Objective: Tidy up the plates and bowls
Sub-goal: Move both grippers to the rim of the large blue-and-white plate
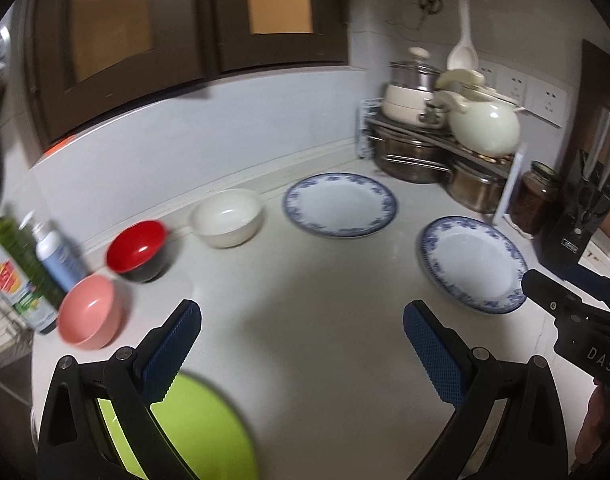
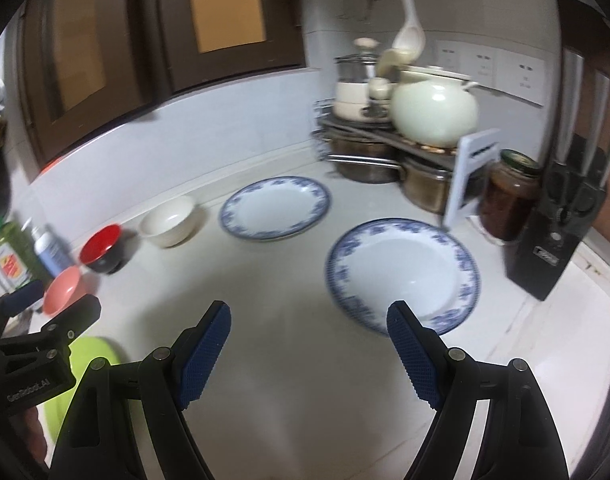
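Both grippers, left (image 1: 301,350) and right (image 2: 309,350), hover over white worktop (image 1: 305,320), jaws wide open, empty. Two blue-rimmed plates: centre (image 1: 340,205) and right (image 1: 473,264). White bowl (image 1: 227,217), red bowl (image 1: 137,251), pink bowl (image 1: 90,311) left; green plate (image 1: 201,432) bottom left.

Three bowls: pink (image 1: 90,312), red (image 1: 137,251), white (image 1: 227,217); two blue-rimmed plates (image 1: 340,205) (image 1: 473,264); one green plate (image 1: 193,432).

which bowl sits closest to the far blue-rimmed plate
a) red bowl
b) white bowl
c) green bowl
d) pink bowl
b, the white bowl sits right beside the far blue-rimmed plate, with the red bowl and pink bowl farther along the row.
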